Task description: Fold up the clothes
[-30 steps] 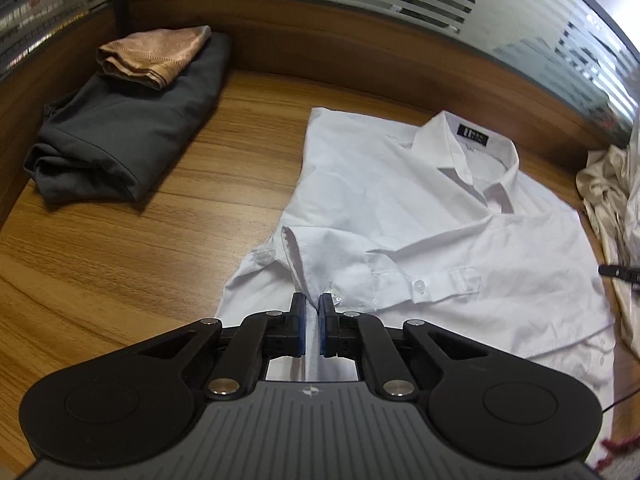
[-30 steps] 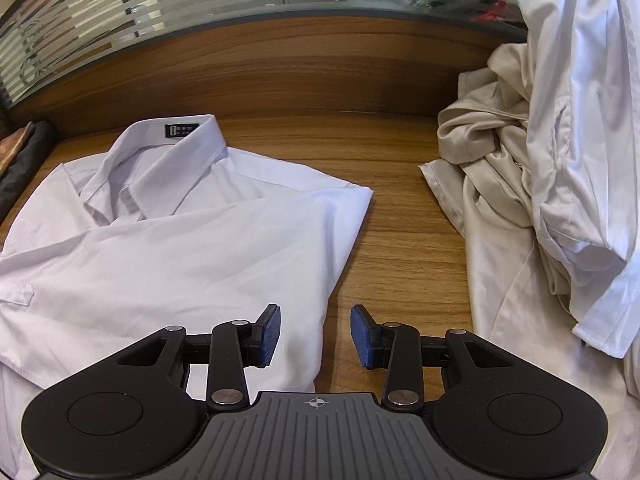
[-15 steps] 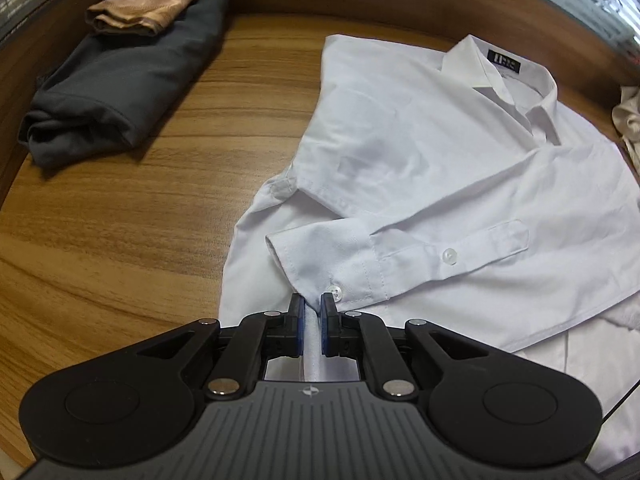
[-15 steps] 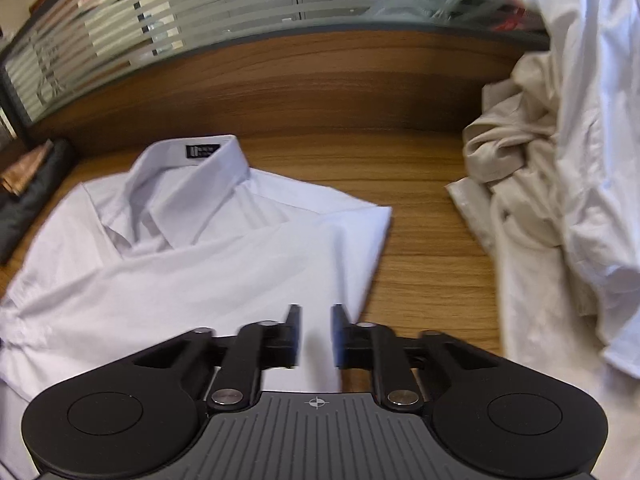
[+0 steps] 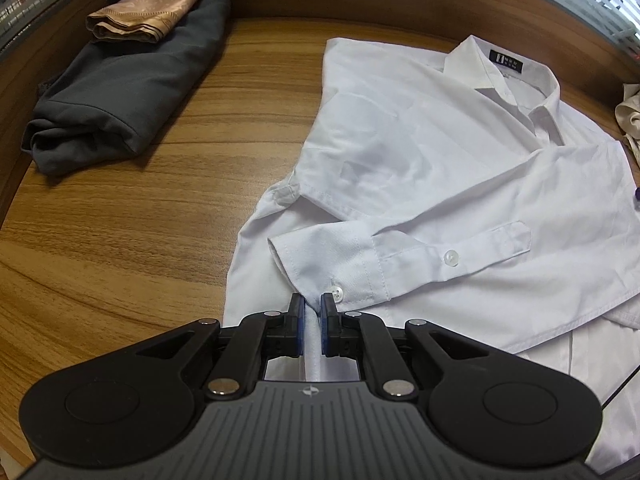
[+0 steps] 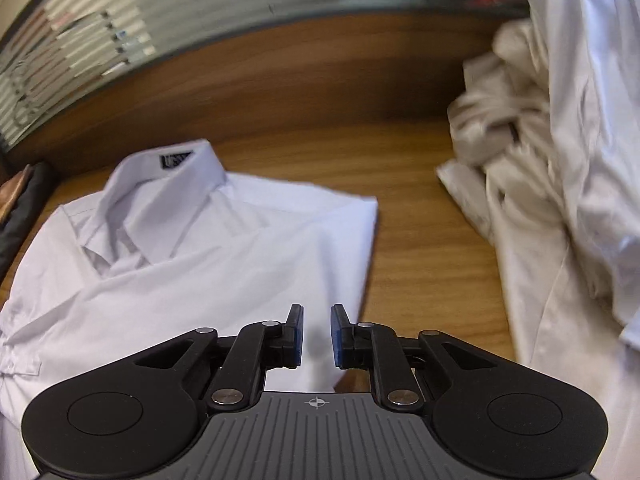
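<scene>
A white collared shirt lies on the wooden table, collar at the far side, both sides folded in and a buttoned cuff across the front. My left gripper is shut on the shirt's near hem, pinching a fold of white cloth. In the right wrist view the same shirt lies left of centre. My right gripper hangs over the shirt's near right edge, jaws a narrow gap apart with cloth between them; the view is blurred.
A folded dark grey garment with a folded tan cloth on top lies at the far left. A heap of unfolded white and beige clothes fills the right side. A wooden wall with frosted glass runs behind.
The left gripper has stayed shut on the hem and its view has lifted and tilted down. The right gripper has narrowed from wide open and shifted over the shirt's right edge.
</scene>
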Motion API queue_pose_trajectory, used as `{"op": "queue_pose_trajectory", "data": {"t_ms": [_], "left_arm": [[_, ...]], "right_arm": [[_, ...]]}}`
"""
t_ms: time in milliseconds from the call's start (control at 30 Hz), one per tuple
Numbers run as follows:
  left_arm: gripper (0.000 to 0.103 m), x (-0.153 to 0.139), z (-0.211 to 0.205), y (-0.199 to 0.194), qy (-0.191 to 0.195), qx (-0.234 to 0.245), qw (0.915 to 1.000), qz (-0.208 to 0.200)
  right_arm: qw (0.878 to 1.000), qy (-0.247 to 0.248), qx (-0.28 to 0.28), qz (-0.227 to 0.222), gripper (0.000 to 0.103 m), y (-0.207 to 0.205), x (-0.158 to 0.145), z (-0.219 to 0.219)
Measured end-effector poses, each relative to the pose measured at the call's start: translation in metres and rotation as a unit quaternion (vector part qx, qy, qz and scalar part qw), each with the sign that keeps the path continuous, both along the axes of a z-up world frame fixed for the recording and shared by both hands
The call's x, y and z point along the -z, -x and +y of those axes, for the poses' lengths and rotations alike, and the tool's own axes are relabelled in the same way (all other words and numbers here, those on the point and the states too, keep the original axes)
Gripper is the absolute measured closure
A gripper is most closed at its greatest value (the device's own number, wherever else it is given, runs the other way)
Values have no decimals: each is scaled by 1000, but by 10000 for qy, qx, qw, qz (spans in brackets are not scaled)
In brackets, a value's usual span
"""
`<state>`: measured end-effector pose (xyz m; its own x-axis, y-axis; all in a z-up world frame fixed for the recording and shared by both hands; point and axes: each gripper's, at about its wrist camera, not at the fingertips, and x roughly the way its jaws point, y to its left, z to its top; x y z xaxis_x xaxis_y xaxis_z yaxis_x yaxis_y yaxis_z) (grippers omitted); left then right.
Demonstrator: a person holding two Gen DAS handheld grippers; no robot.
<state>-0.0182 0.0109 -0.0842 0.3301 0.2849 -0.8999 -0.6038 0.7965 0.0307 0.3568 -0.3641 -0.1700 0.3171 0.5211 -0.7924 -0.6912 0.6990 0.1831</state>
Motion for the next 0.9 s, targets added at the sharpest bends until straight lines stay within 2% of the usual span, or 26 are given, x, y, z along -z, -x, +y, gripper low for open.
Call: {"op": "queue_pose_trajectory", "data": {"t_ms": [100,267,400,667,833,867,900], "left_arm": [[93,1,0,1,-13,27,10000,5],[90,3,3,2,16,-43,10000,-16],[80,3,8,7,65,-118,9999,-55],[80,-9,24,20,327,-535,9958,-667],[71,2,34,13,606,-721,9926,-761],[71,4,35,12,653,-783,9917,-784],[81,4,36,13,654,-807,9908,-863]], "right_arm": [[9988,365,-150,-282,86,2,7,4],[9989,178,-216,-389,86,4,-6,6],[9961,553,-538,-435,87,6,4,16],[9979,269,-319,-493,86,26,-24,-7],[9990,292,-10,-335,85,41,-33,-36],[9990,314,34,-325,85,44,-33,-41],[9989,341,72,-315,85,47,-33,-46]]}}
